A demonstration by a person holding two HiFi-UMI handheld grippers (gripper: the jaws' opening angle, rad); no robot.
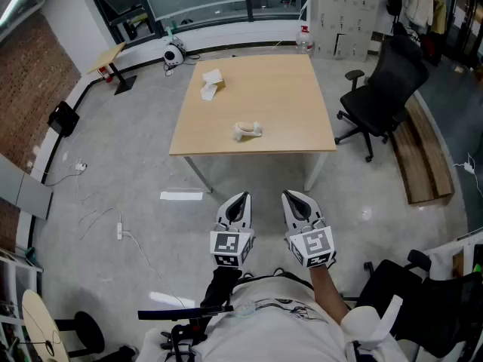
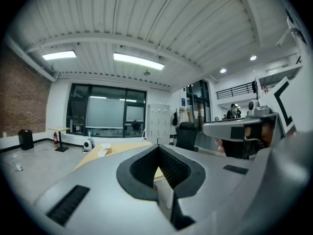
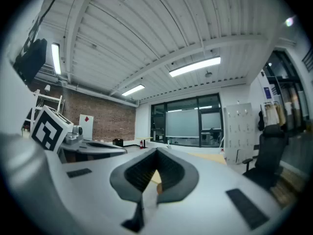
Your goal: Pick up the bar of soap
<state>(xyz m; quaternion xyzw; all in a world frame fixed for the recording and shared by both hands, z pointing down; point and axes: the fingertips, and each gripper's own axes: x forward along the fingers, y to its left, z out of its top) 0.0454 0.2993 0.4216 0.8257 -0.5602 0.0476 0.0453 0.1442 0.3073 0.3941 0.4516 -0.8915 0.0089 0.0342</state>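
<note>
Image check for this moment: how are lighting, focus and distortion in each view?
Head view: even lighting, sharp, the table crisp, slight bending at the edges. Left gripper view: heavy fisheye with black corners, ceiling light strip blown out, left gripper soft up close. Right gripper view: same fisheye, right gripper blurred in the foreground, room behind sharper.

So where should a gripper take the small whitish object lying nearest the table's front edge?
Probably across its narrow middle, coming down from the near side: the whitish object lies low on the table, its long axis running left-right in the head view. Finer shape is too small to tell.
</note>
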